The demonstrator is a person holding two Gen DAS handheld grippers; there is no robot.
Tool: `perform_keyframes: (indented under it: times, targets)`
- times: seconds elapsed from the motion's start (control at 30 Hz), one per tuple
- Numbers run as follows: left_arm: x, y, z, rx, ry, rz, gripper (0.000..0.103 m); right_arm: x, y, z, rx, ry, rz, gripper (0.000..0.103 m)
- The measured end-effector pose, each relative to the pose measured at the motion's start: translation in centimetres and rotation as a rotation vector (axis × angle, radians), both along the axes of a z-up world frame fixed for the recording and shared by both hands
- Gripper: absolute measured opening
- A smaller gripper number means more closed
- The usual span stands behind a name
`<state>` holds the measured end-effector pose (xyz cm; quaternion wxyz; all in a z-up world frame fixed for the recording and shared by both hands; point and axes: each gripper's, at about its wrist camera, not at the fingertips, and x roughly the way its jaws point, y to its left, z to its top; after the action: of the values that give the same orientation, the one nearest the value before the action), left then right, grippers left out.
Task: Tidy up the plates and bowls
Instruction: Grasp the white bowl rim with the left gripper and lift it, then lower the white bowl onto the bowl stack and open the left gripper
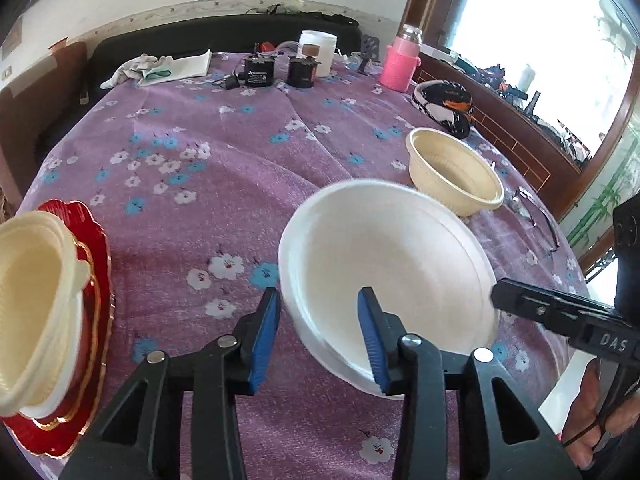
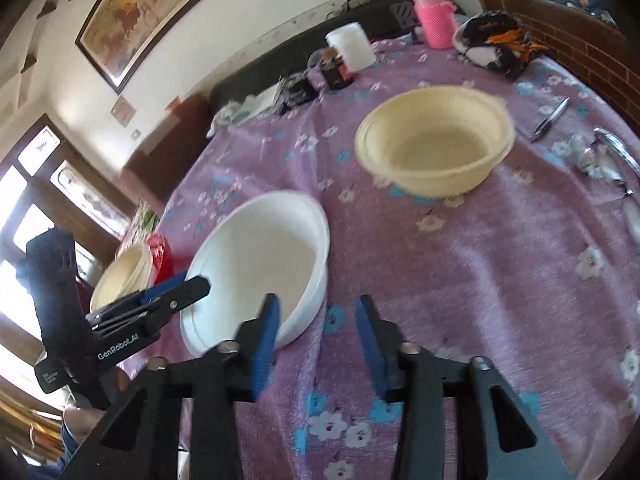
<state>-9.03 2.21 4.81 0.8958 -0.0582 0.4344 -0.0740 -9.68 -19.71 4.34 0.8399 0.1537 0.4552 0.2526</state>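
Note:
A white bowl [image 1: 388,264] sits on the purple flowered cloth, also in the right wrist view [image 2: 264,256]. My left gripper [image 1: 320,312] is open, its jaws straddling the bowl's near-left rim. My right gripper [image 2: 316,320] is open and empty, just right of the white bowl. A cream bowl [image 1: 452,172] stands further back on the right, also in the right wrist view [image 2: 432,148]. At the left, cream bowls [image 1: 36,300] are stacked on red plates [image 1: 88,360].
At the table's far edge stand a pink bottle [image 1: 400,64], a white jar [image 1: 318,50], black cylinders [image 1: 260,72] and white gloves [image 1: 136,68]. A patterned pouch [image 1: 446,106] and glasses [image 1: 536,216] lie at the right. A pen [image 2: 548,120] lies near the cream bowl.

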Motion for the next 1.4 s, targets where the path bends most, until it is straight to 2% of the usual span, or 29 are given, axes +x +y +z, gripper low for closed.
perform_keyframes:
  times: [0.03,0.1,0.27,0.67,0.9,1.13,1.4]
  targets:
    - [-0.1,-0.4,-0.3,0.008,-0.003,-0.005,0.031,0.1,0.3,-0.4,-0.001,0.009,-0.001,0.030]
    - [-0.2,-0.9,-0.5,0.012,-0.009,-0.021,0.023,0.4,1.0,-1.1,-0.001,0.024,-0.008,0.017]
    - [-1.3,-2.6,0.1,0.102,-0.068,-0.040,0.023,0.0,0.7,-1.1,0.008,0.043,-0.043,0.016]
    - [-3.0,-2.2,1.5,0.112,-0.099,-0.022,0.023,-1.6,1.0,0.6,0.007,0.009,-0.035,0.016]
    - [-4.5,-1.2,3.4,0.106,-0.139,0.001,0.025,-2.5,1.8,2.4,0.017,-0.010,-0.015,0.016]
    - [-6.4,1.5,5.9,0.099,-0.189,0.062,0.030,-2.7,4.0,4.1,0.051,0.031,0.047,0.016]
    - [-7.8,7.6,8.7,0.082,-0.249,0.194,0.033,-1.3,10.3,6.9,0.079,0.057,0.165,0.016]
